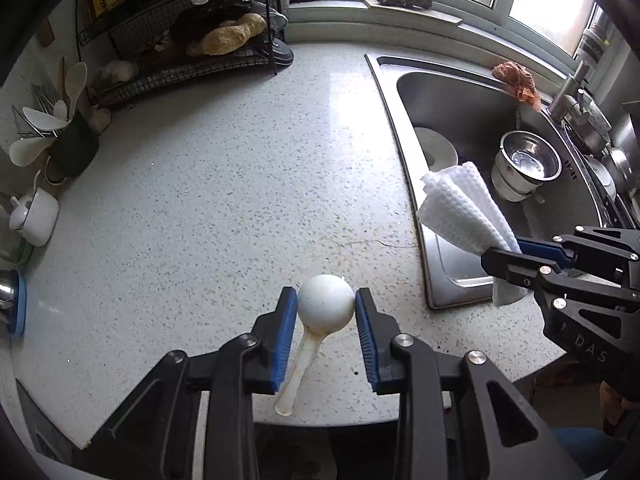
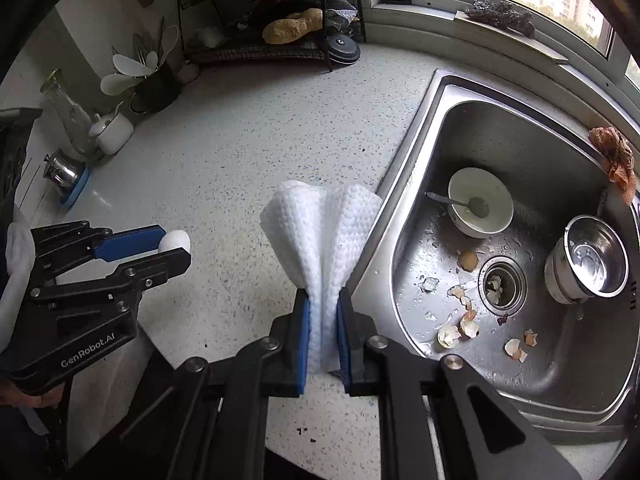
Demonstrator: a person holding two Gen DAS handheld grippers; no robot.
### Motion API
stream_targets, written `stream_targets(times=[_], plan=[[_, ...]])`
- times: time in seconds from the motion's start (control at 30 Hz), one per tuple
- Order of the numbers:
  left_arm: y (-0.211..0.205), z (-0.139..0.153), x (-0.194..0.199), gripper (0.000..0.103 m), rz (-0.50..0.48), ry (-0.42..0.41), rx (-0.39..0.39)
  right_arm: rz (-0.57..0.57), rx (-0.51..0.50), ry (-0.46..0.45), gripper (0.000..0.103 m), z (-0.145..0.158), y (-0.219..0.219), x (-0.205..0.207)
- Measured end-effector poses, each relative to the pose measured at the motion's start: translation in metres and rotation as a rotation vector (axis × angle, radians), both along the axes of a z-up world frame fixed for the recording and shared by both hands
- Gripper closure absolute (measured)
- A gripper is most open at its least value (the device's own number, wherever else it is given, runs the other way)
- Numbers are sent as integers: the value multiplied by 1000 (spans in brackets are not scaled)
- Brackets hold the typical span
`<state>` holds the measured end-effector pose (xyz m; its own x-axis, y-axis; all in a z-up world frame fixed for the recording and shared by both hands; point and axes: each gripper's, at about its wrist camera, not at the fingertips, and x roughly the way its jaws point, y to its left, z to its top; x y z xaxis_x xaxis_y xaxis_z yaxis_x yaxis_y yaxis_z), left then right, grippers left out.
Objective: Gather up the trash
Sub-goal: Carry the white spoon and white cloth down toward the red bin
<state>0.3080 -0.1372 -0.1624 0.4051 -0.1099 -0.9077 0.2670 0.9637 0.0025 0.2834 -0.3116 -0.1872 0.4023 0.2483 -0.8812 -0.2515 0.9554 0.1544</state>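
Observation:
My left gripper [image 1: 326, 308] is shut on a white spoon [image 1: 325, 304], gripping its round bowl, with the handle hanging down toward me above the speckled counter; it also shows in the right wrist view [image 2: 176, 242]. My right gripper [image 2: 323, 308] is shut on a folded white paper towel [image 2: 320, 236], held over the counter beside the sink's left rim; the towel also shows in the left wrist view [image 1: 460, 212]. Several eggshell pieces [image 2: 460, 324] lie in the steel sink [image 2: 404, 184] around the drain [image 2: 500, 284].
In the sink stand a white bowl with a spoon [image 2: 480, 202] and a steel bowl stacked in a white one [image 2: 588, 264]. An orange rag [image 2: 614, 158] hangs on the sink rim. A wire rack [image 1: 188, 40], utensil holder [image 1: 68, 140] and white pot [image 1: 34, 216] line the counter's back.

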Motion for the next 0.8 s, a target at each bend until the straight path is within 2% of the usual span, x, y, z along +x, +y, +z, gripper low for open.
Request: stream_targets(times=[0.43,0.8], plan=[[-103,-2,-117,75,-220,-39,6,-201,6,-33,92,3,-79,-135],[-201,-20,-164,75,-487,45,-10,-463,-35,12,92,1,-145,-221]])
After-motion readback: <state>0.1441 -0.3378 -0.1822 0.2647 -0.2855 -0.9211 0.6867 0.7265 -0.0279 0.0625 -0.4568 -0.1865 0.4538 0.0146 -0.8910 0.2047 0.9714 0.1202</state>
